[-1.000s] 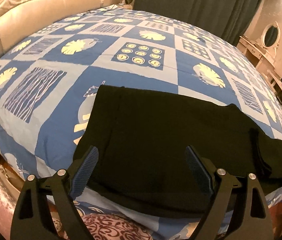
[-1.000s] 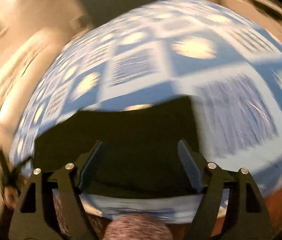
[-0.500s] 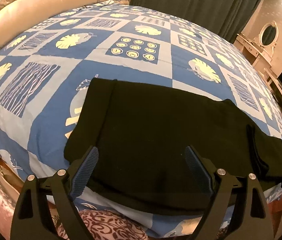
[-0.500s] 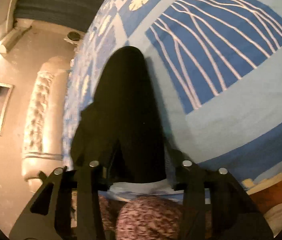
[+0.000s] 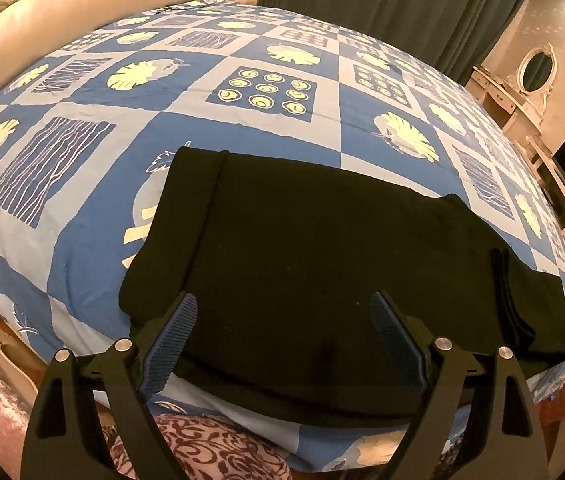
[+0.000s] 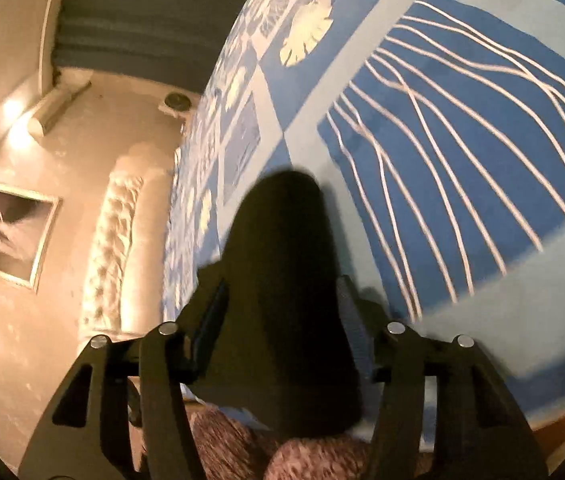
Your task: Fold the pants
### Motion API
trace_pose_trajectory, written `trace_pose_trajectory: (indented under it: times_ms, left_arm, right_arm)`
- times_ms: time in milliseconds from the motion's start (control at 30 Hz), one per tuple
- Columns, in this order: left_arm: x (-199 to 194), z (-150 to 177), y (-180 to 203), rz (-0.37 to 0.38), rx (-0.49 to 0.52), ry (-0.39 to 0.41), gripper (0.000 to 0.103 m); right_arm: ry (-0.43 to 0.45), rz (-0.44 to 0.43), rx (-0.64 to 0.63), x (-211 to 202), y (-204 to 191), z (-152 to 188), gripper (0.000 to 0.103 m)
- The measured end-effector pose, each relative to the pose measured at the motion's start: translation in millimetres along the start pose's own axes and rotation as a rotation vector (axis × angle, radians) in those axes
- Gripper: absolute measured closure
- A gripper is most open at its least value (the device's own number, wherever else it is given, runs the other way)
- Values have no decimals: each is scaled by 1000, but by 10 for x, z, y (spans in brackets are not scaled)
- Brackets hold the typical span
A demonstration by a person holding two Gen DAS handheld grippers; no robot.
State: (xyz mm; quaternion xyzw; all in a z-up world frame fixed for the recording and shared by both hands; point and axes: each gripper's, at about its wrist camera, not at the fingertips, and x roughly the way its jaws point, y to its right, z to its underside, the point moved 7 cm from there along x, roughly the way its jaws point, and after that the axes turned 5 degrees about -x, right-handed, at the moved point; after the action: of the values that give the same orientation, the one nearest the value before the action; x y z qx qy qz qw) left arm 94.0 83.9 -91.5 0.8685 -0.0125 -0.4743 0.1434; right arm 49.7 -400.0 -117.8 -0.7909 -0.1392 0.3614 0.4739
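The pants [image 5: 322,264] lie flat on the bed [image 5: 266,128], long axis running left to right along its near edge. The left gripper [image 5: 282,332] hovers wide open and empty above the middle; the right gripper [image 6: 282,320], nearer the right end, straddles that cloth half-closed, grip unclear

Pants [image 5: 322,264] flat on bed [image 5: 274,120] near front edge; headboard [image 5: 62,12] behind-left, curtain [image 5: 382,0] behind.
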Motion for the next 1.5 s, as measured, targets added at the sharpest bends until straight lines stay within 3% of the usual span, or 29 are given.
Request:
trace_pose_trajectory:
  times_ms: [133, 200, 233, 333, 433, 500, 700, 900, 967, 1133, 1233, 1400, 1500]
  left_arm:
    - [-1, -7, -18, -6, -1, 3, 16]
    - [1, -7, -29, -9, -6, 1, 16]
    - [5, -7, -38, -10, -9, -1, 16]
    - [10, -17, -70, -11, -17, -4, 16]
    - [-25, -58, -97, -9, -22, 5, 16]
    - [-60, -99, -130, -5, -28, 17, 16]
    - [-180, -393, -488, 44, -116, 36, 16]
    - [-114, -489, -1019, 67, -240, -5, 16]
    - [-21, -441, -1132, 110, -270, -53, 16]
    - [211, -224, -1131, 215, -267, -176, 16]
    - [212, -216, -1149, 241, -266, -168, 16]
    - [189, -202, -1194, 327, -365, -169, 16]
    - [171, -180, -1006, 419, -370, -202, 16]
  right_arm:
    - [33, -32, 51, 171, 40, -264, 49]
    - [20, 9, 37, 250, 62, -325, 75]
    - [3, 53, 32, 288, 109, -345, 77]
    - [15, 67, 46, 265, 180, -367, 77]
    - [51, 107, 22, 173, 96, -334, 67]
    - [104, 152, -31, 55, -108, -274, 48]
    - [182, 269, -215, -107, -802, 45, 29]
    - [144, 307, -367, 231, -1301, 520, 28]
    - [104, 309, -394, 378, -1366, 664, 27]
    - [34, 323, -408, 575, -1353, 891, 27]
    - [5, 318, -405, 644, -1347, 987, 27]
    - [-22, 316, -408, 719, -1342, 1064, 27]
    - [-33, 313, -416, 742, -1356, 1085, 27]
